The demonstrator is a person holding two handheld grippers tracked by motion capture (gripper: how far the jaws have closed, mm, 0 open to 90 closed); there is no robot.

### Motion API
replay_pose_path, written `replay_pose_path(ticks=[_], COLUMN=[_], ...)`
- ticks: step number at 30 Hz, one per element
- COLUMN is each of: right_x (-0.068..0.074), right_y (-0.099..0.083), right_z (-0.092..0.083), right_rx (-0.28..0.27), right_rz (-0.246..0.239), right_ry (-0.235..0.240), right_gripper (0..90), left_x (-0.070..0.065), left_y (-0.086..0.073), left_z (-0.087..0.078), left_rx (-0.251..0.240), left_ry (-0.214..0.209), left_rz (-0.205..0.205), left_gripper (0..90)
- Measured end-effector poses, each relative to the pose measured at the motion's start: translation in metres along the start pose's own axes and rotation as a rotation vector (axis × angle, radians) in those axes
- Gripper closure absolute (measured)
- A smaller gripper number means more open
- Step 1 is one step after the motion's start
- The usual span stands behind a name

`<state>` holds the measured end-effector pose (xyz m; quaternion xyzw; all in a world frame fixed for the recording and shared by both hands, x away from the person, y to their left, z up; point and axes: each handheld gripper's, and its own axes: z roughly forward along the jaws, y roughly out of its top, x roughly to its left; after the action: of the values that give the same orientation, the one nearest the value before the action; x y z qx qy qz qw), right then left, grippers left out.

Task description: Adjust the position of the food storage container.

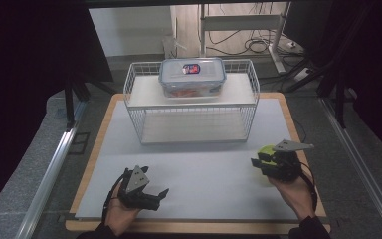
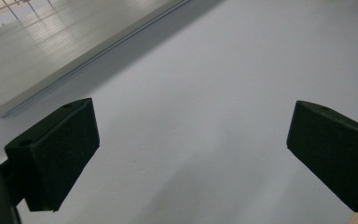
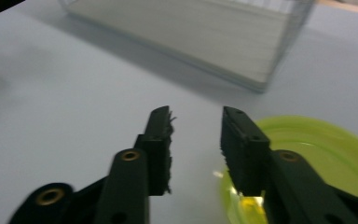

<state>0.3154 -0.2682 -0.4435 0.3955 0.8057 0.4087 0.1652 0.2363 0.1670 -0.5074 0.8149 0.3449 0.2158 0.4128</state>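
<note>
Your right tongs [image 3: 196, 140] hover narrowly parted with nothing between the pads, just left of a lime-green plate [image 3: 317, 154] that seems to lie on the white surface [image 1: 204, 164]. Your left tongs [image 2: 191, 154] gape wide and empty. Beyond stands a wire rack [image 1: 191, 102] bearing a lidded container [image 1: 192, 77].

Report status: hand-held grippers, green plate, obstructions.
Left hand-held gripper open, empty. Right hand-held gripper part closed, nothing between jaws. Green plate beside right jaw. No obstruction seen.

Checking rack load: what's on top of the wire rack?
A clear lidded container sits on the wire rack top shelf. Something orange shows inside it; the rest of its contents can't be made out.
</note>
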Motion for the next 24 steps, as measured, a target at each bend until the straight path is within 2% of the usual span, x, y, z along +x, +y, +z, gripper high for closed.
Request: replay_pose_path(ticks=[1,2,5,8,9,10,15,24], right_x=[-0.006,-0.017,-0.031,-0.043,-0.043,-0.052,-0.066,-0.08], right_y=[-0.001,-0.002,-0.006,-0.009,-0.009,-0.012,-0.021,-0.033], right_z=[-0.003,-0.008,-0.015,-0.022,-0.022,-0.026,-0.027,-0.023], right_rx=[-0.007,-0.02,-0.031,-0.036,-0.036,-0.038,-0.027,0.017], right_rz=[0.015,0.039,0.065,0.092,0.092,0.106,0.138,0.169], right_ry=[-0.016,-0.047,-0.094,-0.15,-0.15,-0.187,-0.243,-0.298], right_gripper=[69.5,79.0,89.8,90.0,90.0,90.0,90.0,90.0], left_x=[0.0,0.001,0.001,0.001,0.001,0.002,0.001,0.002], left_y=[0.0,-0.001,-0.001,-0.001,-0.001,-0.002,-0.002,-0.003], left_z=[0.0,0.001,0.001,0.002,0.002,0.002,0.003,0.005], left_rx=[0.001,0.004,0.007,0.011,0.011,0.014,0.02,0.038], left_ry=[-0.001,-0.003,-0.005,-0.007,-0.007,-0.008,-0.01,-0.015], left_rz=[0.0,-0.002,-0.004,-0.006,-0.006,-0.009,-0.012,-0.012], left_gripper=[2.4,2.4,2.6,2.7,2.8,2.8,2.8,3.1])
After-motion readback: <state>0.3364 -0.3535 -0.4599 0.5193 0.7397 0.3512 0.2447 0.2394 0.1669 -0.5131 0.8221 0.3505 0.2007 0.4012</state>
